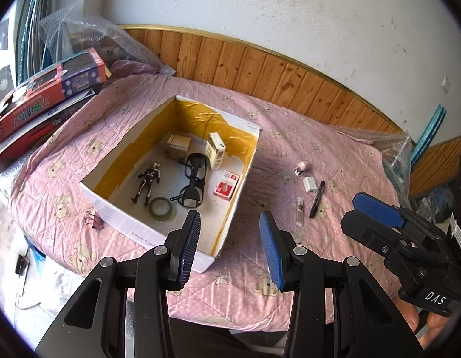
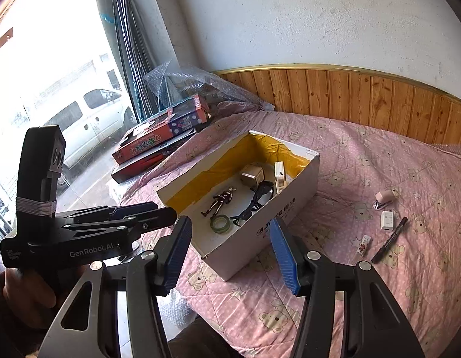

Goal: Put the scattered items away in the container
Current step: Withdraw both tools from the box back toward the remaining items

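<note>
Open white box (image 1: pixel 159 232) at frame centre on the pink bed (image 1: pixel 335 137); marker (image 1: pixel 317 199) and small items lie right of its edge. Left gripper (image 1: pixel 229 247) and right gripper (image 2: pixel 230 253) spread wide, empty, above the near rim.

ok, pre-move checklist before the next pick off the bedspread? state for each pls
1. Left gripper empty and open: ok, nothing between the pads.
2. Right gripper empty and open: ok.
3. Box has room: ok, bare floor at its near end beside the tape roll and glasses.
4. Targets unobstructed: ok, the marker, small tube, white adapter and pink stapler lie apart on the bedspread, right of the box.
5. Binder clip left of the box: not ok, still outside, touching the box's wall or nearly so.
6. Grippers clear of each other: cannot tell, they look close in both views.
</note>
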Action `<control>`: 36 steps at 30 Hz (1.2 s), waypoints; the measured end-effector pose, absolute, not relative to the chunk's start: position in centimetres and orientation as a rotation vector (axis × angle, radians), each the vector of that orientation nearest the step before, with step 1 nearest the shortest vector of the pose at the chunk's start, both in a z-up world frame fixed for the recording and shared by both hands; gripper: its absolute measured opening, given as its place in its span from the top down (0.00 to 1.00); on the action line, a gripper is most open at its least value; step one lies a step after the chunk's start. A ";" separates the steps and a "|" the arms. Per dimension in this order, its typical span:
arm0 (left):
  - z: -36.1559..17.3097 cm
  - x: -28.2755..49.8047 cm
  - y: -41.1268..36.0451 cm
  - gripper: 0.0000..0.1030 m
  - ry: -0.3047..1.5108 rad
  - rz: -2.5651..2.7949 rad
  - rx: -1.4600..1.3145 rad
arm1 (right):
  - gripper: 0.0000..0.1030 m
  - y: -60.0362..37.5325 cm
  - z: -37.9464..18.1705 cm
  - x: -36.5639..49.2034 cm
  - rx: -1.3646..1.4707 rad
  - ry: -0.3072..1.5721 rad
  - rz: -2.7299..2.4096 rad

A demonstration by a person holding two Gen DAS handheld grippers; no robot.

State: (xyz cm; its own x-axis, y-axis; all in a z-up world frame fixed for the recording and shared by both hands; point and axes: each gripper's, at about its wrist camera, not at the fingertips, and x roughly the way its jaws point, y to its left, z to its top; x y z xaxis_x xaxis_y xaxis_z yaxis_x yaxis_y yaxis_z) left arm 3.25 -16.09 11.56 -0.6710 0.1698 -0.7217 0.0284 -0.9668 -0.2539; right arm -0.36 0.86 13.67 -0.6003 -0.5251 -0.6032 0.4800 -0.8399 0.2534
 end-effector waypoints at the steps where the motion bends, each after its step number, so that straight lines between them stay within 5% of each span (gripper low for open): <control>1: 11.7 3.4 -15.7 0.57 -0.369 2.773 -1.231 | 0.46 1.3 13.7 -0.1 0.927 -0.098 -2.400; 18: 12.7 2.5 -4.7 0.57 -0.161 2.633 -1.173 | 0.46 14.3 9.4 1.8 0.970 -0.485 -2.495; 36: 4.1 -6.3 8.1 0.57 -0.024 2.396 -1.328 | 0.46 24.6 0.6 -2.9 1.207 -0.794 -2.543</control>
